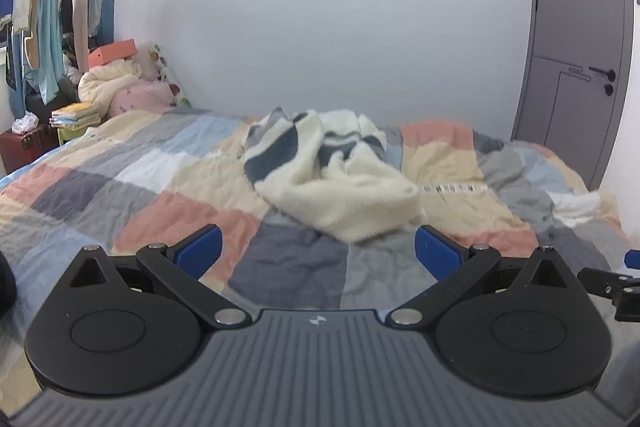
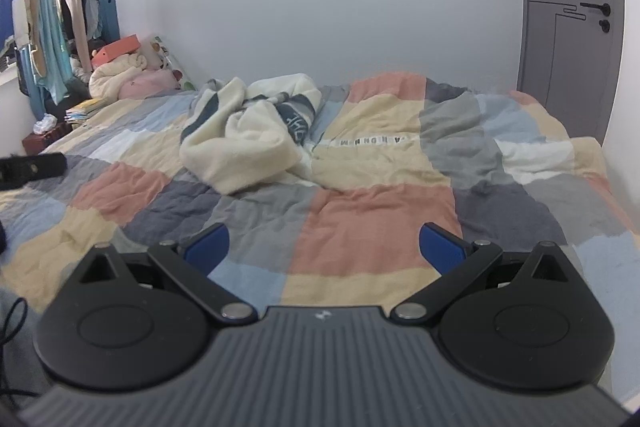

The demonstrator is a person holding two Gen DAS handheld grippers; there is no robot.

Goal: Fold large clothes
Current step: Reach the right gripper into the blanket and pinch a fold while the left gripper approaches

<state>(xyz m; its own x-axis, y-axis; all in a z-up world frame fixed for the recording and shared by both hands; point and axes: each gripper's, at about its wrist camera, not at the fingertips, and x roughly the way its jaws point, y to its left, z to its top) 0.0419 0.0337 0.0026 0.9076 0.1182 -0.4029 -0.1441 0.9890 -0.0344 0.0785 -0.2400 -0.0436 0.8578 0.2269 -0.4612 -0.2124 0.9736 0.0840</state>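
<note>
A crumpled cream fleece garment with dark blue stripes (image 1: 332,171) lies in a heap in the middle of the bed; it also shows in the right wrist view (image 2: 244,135). My left gripper (image 1: 318,251) is open and empty, held above the quilt just short of the heap. My right gripper (image 2: 324,247) is open and empty, above the quilt to the right of the heap and farther from it. Part of the right gripper (image 1: 616,287) shows at the left wrist view's right edge, and part of the left one (image 2: 32,167) at the right wrist view's left edge.
A patchwork quilt (image 2: 372,227) in peach, grey, blue and cream covers the bed. Pillows and an orange box (image 1: 114,55) pile up at the far left corner. Hanging clothes (image 1: 52,3) fill the left. A grey door (image 1: 580,39) stands at the right.
</note>
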